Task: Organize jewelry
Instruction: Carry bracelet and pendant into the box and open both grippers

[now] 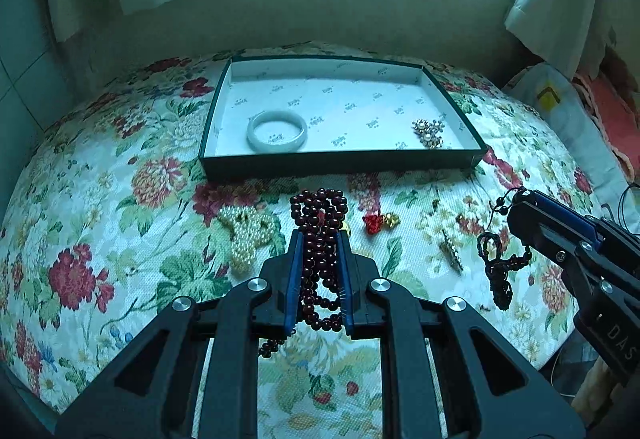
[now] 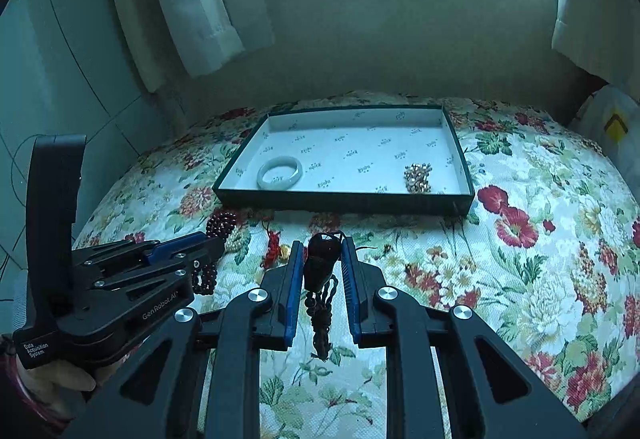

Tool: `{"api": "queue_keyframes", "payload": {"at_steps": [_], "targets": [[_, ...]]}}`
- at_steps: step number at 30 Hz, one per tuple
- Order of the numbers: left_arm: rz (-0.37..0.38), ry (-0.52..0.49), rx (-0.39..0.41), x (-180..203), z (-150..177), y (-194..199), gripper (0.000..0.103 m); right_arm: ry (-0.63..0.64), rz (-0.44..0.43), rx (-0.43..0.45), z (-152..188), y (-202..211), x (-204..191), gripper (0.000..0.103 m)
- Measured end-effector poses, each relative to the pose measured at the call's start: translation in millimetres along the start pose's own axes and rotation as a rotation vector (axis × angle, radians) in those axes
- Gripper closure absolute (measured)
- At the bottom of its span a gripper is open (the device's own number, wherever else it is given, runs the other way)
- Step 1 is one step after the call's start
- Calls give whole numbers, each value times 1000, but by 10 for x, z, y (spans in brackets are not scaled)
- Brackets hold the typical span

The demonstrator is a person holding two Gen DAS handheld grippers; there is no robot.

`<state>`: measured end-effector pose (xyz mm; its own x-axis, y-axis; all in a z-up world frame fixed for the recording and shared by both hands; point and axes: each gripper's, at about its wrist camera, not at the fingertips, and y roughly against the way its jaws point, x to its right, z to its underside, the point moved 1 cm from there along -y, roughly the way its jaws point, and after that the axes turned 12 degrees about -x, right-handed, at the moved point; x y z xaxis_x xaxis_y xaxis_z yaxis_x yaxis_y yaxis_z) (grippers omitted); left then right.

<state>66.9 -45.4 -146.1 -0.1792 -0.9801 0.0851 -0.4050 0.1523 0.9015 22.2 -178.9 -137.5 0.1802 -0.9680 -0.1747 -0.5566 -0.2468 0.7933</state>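
The floral-covered surface carries a shallow dark green tray toward its far side. Inside the tray, a pale jade bangle lies at its near left, a gold and pearl cluster at its near right. In front of the tray, the left gripper has its jaws clenched on a dark red bead strand. To its right, the right gripper grips a black cord pendant. A pearl piece and a small red and gold charm lie before the tray.

"genrobot.ai" on left gripper
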Motion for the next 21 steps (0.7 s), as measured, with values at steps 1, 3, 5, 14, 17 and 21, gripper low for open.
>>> {"api": "queue_keyframes", "payload": {"at_steps": [1, 3, 5, 14, 17, 21], "targets": [[2, -3, 8, 13, -60, 2, 87, 2, 0, 9, -57, 0, 7, 83], [9, -7, 24, 41, -192, 5, 87, 5, 4, 31, -180, -3, 25, 83], [15, -10, 39, 64, -331, 0, 87, 4, 5, 50, -309, -24, 52, 83], [6, -5, 95, 100, -953, -184, 87, -7, 8, 79, -898, -353, 194, 83], [5, 0, 86, 89, -1108, -376, 87, -11, 12, 60, -1010, -574, 281, 83], [0, -6, 54, 59, -1175, -677, 87, -22, 19, -5, -1060, -940, 394, 83]]}}
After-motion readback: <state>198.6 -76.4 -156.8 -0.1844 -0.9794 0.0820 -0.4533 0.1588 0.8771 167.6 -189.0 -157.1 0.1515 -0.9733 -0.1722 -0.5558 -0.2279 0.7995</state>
